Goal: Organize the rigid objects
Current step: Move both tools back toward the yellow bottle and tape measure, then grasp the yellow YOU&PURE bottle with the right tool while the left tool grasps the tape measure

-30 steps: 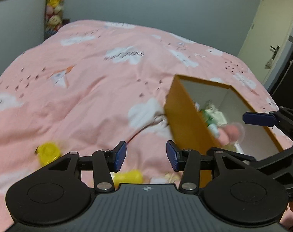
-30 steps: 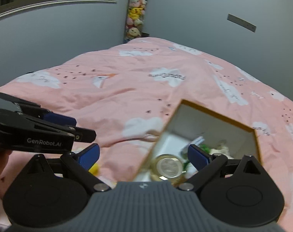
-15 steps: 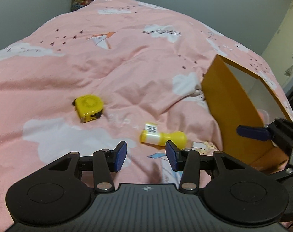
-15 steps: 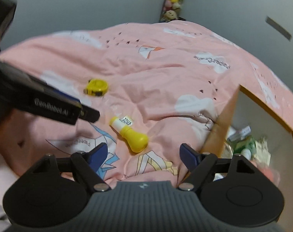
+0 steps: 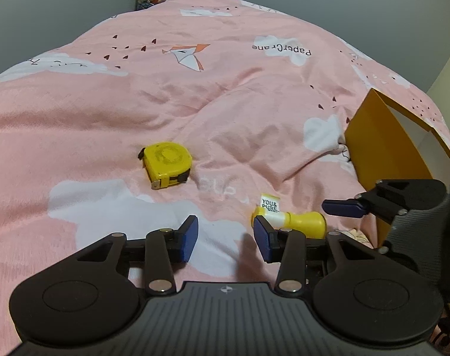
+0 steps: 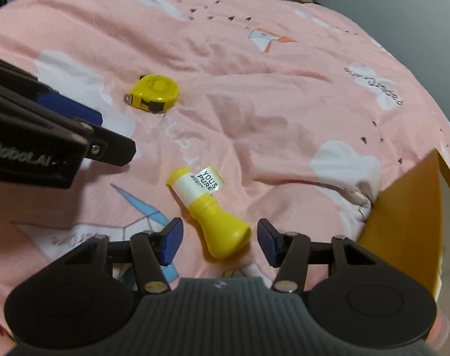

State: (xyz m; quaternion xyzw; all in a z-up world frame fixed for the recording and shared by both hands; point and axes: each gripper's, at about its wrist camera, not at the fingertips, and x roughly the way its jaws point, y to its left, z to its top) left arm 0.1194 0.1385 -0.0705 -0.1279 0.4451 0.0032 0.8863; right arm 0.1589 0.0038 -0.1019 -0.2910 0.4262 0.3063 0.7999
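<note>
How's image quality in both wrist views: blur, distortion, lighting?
Left wrist: sharp, tape measure crisp, dim even light, fisheye bends the bedspread edges. Right wrist: slightly soft, bottle label still legible, left gripper blurred at the frame's edge, box corner smeared.

pink bed (image 5: pixel 225 112) | tape measure (image 5: pixel 167 164) | yellow bottle (image 6: pixel 208 210) | orange box (image 5: pixel 385 148)

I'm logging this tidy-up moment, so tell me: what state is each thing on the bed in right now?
Yellow bottle: lying on its side, uncapped end unclear, between the right gripper's closing jaws, not yet touched.
Tape measure: lying flat, untouched.
Orange box: open, standing on the bedspread.
Left gripper: open, empty.
</note>
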